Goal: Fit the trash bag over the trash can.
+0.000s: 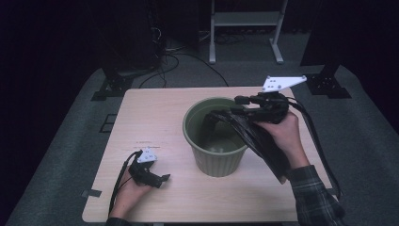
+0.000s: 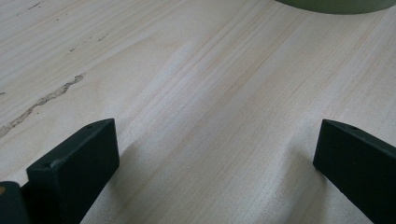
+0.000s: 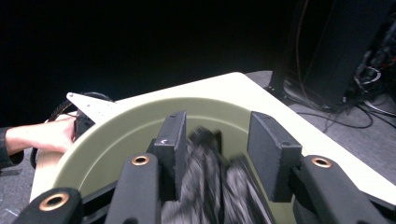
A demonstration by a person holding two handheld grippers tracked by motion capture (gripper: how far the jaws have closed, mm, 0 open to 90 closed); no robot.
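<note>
Bag [image 1: 256, 136]: black, crumpled, draped over rim of green bin [image 1: 215, 160] on table [image 1: 150, 117]. Right gripper [image 3: 217, 154] above bin, fingers part-open astride bag. Left gripper [image 1: 160, 179] low over table, fingers wide.

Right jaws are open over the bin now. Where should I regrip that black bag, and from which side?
Take the black bag on the stretch draped over the green bin rim, coming from above and the right gripper side; there it hangs free, bunched narrow enough for the jaws.

A white metal stand [image 1: 246, 28] and floor cables [image 1: 188, 59] lie beyond the wooden table [image 1: 150, 117].
</note>
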